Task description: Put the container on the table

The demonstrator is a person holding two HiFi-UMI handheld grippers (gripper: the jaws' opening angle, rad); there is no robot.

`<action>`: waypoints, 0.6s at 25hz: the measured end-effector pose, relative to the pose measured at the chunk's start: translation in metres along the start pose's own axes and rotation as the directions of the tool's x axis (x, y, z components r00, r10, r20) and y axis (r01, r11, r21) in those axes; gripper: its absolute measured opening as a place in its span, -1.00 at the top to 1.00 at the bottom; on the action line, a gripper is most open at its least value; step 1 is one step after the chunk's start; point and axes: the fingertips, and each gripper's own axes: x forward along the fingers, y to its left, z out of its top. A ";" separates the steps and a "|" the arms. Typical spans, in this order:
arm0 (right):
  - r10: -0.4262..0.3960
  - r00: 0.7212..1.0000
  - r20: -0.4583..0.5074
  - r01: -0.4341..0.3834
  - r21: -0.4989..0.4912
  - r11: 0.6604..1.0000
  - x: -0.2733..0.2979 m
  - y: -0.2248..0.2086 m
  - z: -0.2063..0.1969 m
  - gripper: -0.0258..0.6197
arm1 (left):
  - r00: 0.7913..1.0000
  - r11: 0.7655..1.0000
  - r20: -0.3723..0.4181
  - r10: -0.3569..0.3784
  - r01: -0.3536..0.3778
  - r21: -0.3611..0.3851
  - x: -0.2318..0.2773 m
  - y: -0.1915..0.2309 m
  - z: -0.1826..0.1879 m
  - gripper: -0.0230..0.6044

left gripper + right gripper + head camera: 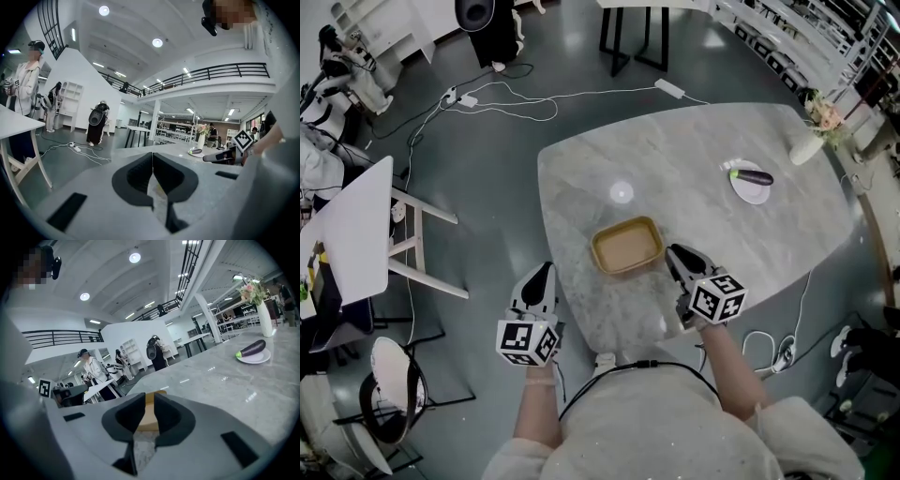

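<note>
Two grippers, one container; head view, L to R.

1. White side table [356,234]: far L, on dark floor, well apart from the rest.
2. Cables [516,98]: white, loose on floor, upper L of the main table.
3. My left gripper [542,272]: off the marble table [694,141], just beside its near-L edge, over floor. Left gripper view [152,161]: jaws together, tips meeting, nothing held.
4. Container [627,246]: tan, shallow, rectangular w/ rounded corners, empty. Sits flat on the table, near-centre, toward my edge. Between my two grippers, much closer to the R one.
5. My right gripper [675,253]: over the table, tips just beside the container's R side; can't tell if touching. Right gripper view [149,404]: jaws a narrow gap apart, not clamped on anything; container [150,414] shows through the gap, beyond the tips.
6. Plate [741,192]: white, on table, far R, well apart from the container. Eggplant [753,175] lies on it, dark purple, green stem end.
7. Vase [806,148]: white, w/ flowers, at the table's far-R edge.
</note>
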 end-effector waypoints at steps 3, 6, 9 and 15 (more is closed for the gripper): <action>-0.004 1.000 0.013 0.004 0.001 1.000 -0.008 0.003 0.000 0.81 | 1.000 1.000 0.000 -0.013 0.013 0.005 -0.002 -0.003 0.001 0.91; -0.012 0.999 0.031 0.012 0.005 1.000 -0.016 0.007 0.001 0.87 | 1.000 1.000 0.001 -0.028 0.028 0.010 -0.004 -0.007 0.003 0.91; -0.021 0.999 0.051 0.021 -0.001 1.000 -0.024 0.013 0.001 0.90 | 0.999 0.999 0.003 -0.048 0.048 0.017 -0.007 -0.010 0.004 0.91; -0.033 0.996 0.089 0.037 -0.053 0.998 -0.045 0.028 0.002 0.90 | 0.996 0.996 0.013 -0.088 0.087 0.035 -0.014 -0.019 0.008 0.91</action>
